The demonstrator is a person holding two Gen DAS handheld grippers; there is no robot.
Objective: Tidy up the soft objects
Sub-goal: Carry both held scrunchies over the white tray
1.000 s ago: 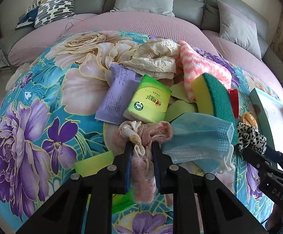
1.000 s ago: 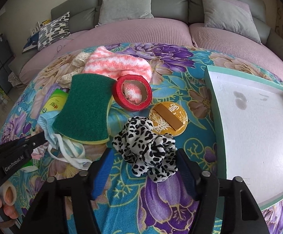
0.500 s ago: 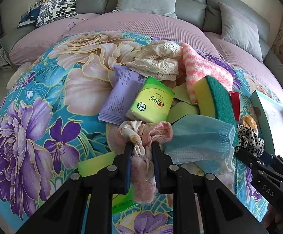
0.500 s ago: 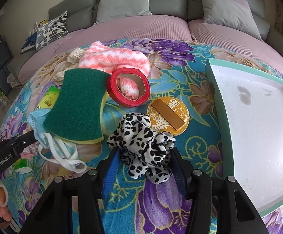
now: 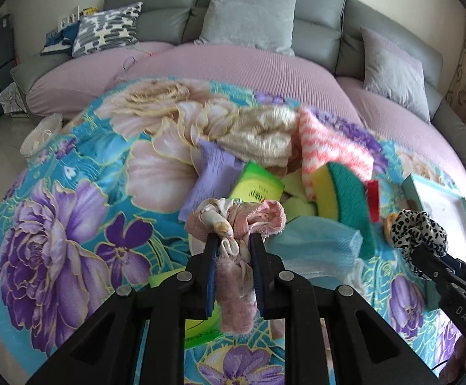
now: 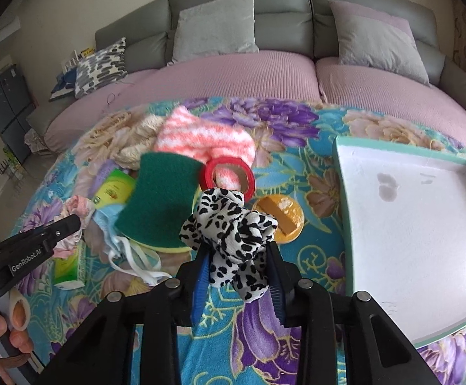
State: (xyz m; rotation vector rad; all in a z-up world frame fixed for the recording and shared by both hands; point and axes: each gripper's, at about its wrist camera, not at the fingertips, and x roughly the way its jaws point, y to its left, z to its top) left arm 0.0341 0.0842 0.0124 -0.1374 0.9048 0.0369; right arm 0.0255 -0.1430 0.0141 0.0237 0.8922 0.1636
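You've got a black-&-white leopard-spot scrunchie (image 6: 229,224), a pale pink cloth (image 5: 236,256), a green/yellow sponge (image 6: 162,205), a pink-&-white striped fuzzy sock (image 6: 204,141), red tape roll (image 6: 228,173), light blue mask (image 5: 316,250), all on a turquoise blanket (image 5: 72,224) w/ purple flowers.

Sponge (image 6: 162,199) left of tape roll (image 6: 228,176), tray (image 6: 345,199) far right.

Pink frilly cloth (image 5: 236,256) bunched, pinched, hanging above floral blanket. Leopard-print scrunchie (image 6: 233,234) crumpled, clamped, beside green-rimmed white tray (image 6: 340,173).
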